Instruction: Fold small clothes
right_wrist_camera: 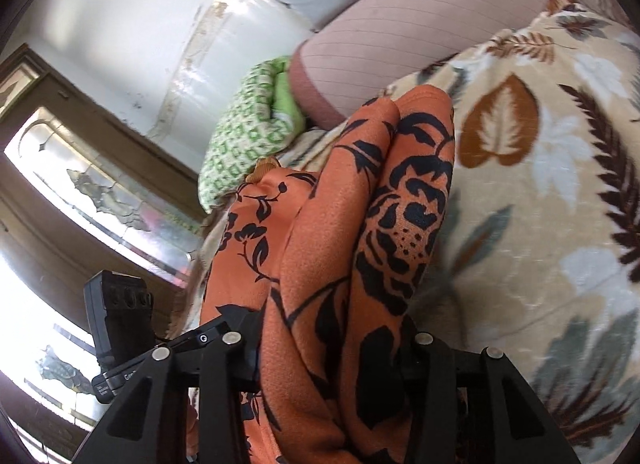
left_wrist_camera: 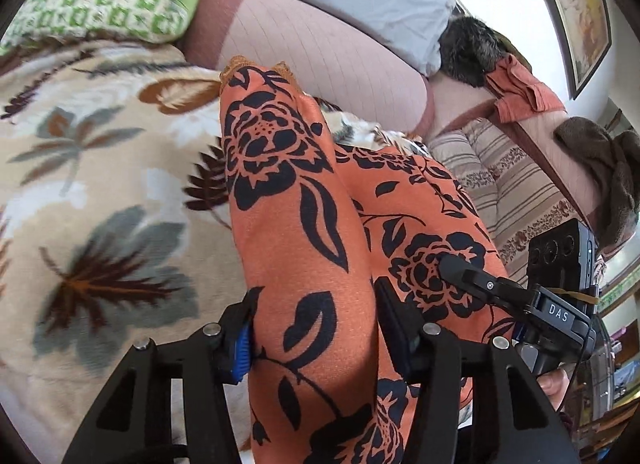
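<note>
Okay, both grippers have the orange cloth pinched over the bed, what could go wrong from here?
1. The orange black-flowered garment sits bunched between the left gripper, so a layer may slip out and spoil the fold.
2. The right gripper also holds thick folds; uneven pulling could twist the cloth.
3. The hanging end may drag and catch on the fuzzy leaf-print blanket.

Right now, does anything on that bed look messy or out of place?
Mostly the far corner: an orange cloth and a brown towel hang crumpled over the bed's edge. The orange flowered garment is bunched, but both jaws hold it.
</note>
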